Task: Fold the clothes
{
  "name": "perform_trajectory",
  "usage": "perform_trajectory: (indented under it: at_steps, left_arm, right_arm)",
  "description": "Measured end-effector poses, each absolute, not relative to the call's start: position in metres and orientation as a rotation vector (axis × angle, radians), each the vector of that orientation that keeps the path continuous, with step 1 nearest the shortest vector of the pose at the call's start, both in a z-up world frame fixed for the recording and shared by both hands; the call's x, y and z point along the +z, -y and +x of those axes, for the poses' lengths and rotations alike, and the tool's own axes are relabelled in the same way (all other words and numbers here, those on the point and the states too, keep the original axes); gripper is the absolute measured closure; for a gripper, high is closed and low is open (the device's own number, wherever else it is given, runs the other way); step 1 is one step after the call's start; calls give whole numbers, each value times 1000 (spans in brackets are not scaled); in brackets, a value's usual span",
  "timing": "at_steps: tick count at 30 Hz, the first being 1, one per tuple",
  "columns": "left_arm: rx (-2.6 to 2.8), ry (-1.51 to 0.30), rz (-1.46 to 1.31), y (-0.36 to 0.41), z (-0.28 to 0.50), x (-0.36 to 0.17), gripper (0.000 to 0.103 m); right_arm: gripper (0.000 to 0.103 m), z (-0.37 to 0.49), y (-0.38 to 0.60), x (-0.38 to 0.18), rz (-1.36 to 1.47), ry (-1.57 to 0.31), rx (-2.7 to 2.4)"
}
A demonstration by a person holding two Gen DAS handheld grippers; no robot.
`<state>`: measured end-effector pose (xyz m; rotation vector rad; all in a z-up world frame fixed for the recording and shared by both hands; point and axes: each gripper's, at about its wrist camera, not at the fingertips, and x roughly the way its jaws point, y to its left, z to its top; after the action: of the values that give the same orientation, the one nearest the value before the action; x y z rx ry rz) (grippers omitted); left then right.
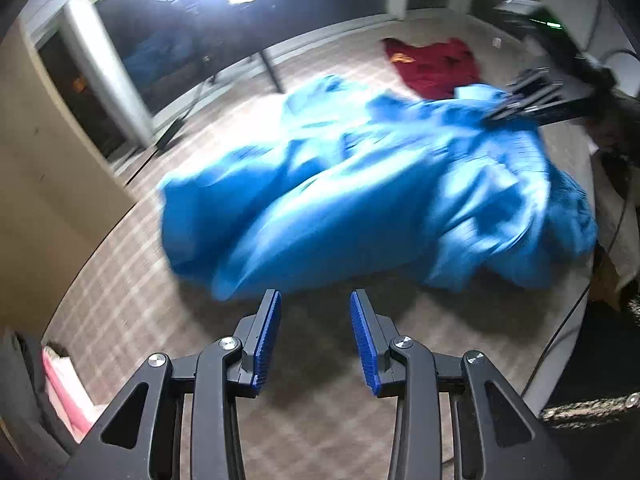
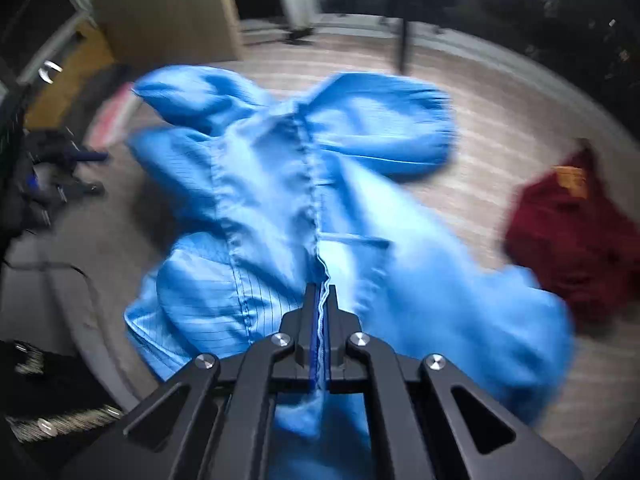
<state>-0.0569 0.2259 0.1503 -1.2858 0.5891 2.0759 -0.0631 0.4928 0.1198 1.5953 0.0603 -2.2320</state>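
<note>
While right tongs (image 2: 322,300) pinch blue garment (image 2: 280,200) seam, left tongs (image 1: 315,300) hover parted, empty, tilted downward.

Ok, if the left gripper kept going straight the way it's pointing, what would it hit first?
Probably the near edge of the blue garment. The left gripper is open and empty, just short of the cloth, over the checked table cover. Depth is unclear, so it might meet the cover first.
</note>
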Motion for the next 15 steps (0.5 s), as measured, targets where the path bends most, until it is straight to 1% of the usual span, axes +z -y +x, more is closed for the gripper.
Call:
perform_trajectory:
  at_steps: [1,2,3,4,5,8,10,13,14,15]
  left_arm:
    - [2083,-580,-1284,-221,-60,150,68]
    - [2088,-574,-1283,-217,-64,149,68]
    - [2089,-575,-1284,-215,-67,148,68]
    - [2092,-575,-1287,-213,-69,147,68]
    - [2091,-571,-1289,-215,-70,145,68]
    - [2085,-560,-1297,-213,-70,144,68]
    - [2086,-565,-1302,-210,-71,143,68]
    - [2097,-540,-1318,-202,-73,142,68]
    - [2102,-533,-1325,-199,-73,141,68]
    - [2105,-525,-1334,-196,-74,139,67]
  right_arm:
    - [100,-63,-501,127,1594,-40,-2234]
    - [90,-64,-508,134,1581,-12,-2244]
    - [69,-69,-512,141,1553,29,-2265]
    - [56,-74,-514,147,1520,62,-2288]
    - [41,-82,-512,150,1487,76,-2297]
    - [40,-113,-494,142,1439,94,-2234]
    - [40,-132,-480,125,1489,81,-2171]
    - [40,-148,-461,99,1577,11,-2090]
    - [44,-148,-458,95,1584,4,-2076]
    - [71,-145,-454,93,1574,-3,-2063]
